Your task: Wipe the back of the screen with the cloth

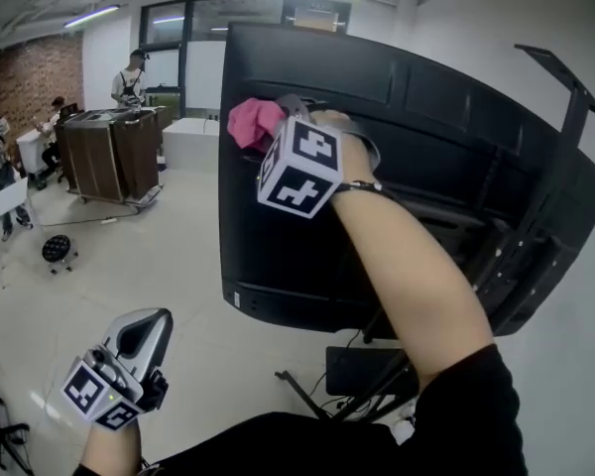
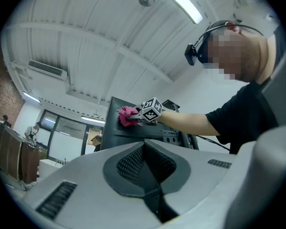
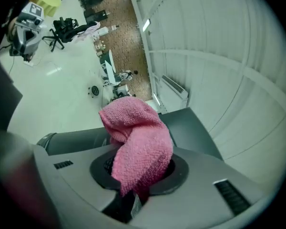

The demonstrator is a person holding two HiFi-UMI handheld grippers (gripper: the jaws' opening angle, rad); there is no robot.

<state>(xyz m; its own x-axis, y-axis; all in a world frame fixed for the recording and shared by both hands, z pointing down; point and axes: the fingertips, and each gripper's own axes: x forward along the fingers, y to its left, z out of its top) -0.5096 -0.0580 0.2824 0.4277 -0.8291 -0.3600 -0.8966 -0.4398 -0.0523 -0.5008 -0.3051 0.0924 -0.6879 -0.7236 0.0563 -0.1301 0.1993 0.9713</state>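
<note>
Hanging low at left, the left gripper [image 1: 119,365] has its jaws pressed together, empty. The right gripper [image 1: 278,127] pinches the cloth [image 1: 251,122] against the screen [image 1: 407,157] back, near its upper left edge. A leftward stroke could slip off that edge. Bare panel lies rightward, up to the stand [image 1: 571,117].

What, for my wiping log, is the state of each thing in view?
Large black flat screen: upright on the black metal stand, back toward the person.
Black metal stand: upright, bearing the screen.
Right gripper: shut on the pink terry cloth, raised to the screen's upper back.
Pink terry cloth: bunched, clamped.
Left gripper: shut, empty, held low, apart from the screen.
</note>
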